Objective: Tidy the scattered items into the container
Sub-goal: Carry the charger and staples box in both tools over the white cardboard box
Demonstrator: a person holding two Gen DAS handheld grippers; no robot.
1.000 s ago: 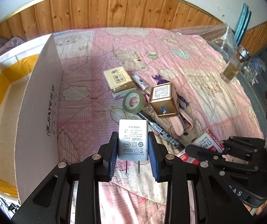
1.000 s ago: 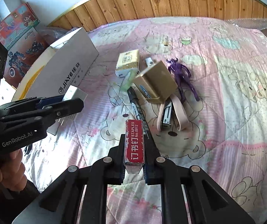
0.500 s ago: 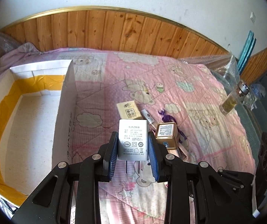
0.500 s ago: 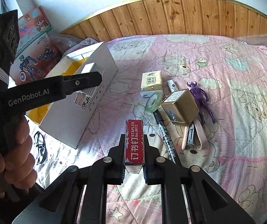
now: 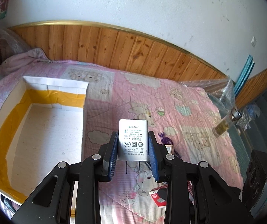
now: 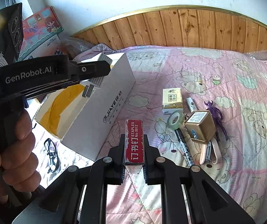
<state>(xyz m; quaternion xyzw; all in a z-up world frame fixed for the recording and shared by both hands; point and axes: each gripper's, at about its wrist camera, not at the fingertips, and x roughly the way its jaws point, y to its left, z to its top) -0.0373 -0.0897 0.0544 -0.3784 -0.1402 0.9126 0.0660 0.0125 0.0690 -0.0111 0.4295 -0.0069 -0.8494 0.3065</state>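
So both hands are loaded up. The left hand-held gripper [image 5: 133,145] has its blue pads clamped on the sides of a white power adapter [image 5: 133,140], label facing the camera, the two prongs pointing back down between the fingers. The open white box [image 5: 55,93] with yellow tape around its inside walls sits on the bed, ahead and to the left of that gripper, and nothing is visible inside it.

The right hand-held gripper [image 6: 134,149] is squeezed tight on a red box of staples [image 6: 134,142], held lengthwise, sticking out past the fingertips. From this side the same white box [image 6: 99,115] is ahead-left, with the left gripper and its adapter hovering over the box's near end, and a person's hand [image 6: 12,149] wrapped around that gripper's handle.

Everything else lies on the pink bear quilt [image 6: 217,78] ahead-right of the right gripper: a tissue pack [image 6: 171,100], a tape roll [image 6: 175,119], a gold box [image 6: 200,127], a black marker [image 6: 184,149], a purple figure [image 6: 215,113] and a pink stapler [image 6: 211,152]. A pair of glasses [image 6: 51,153] lies left of the right gripper, just beside the box.
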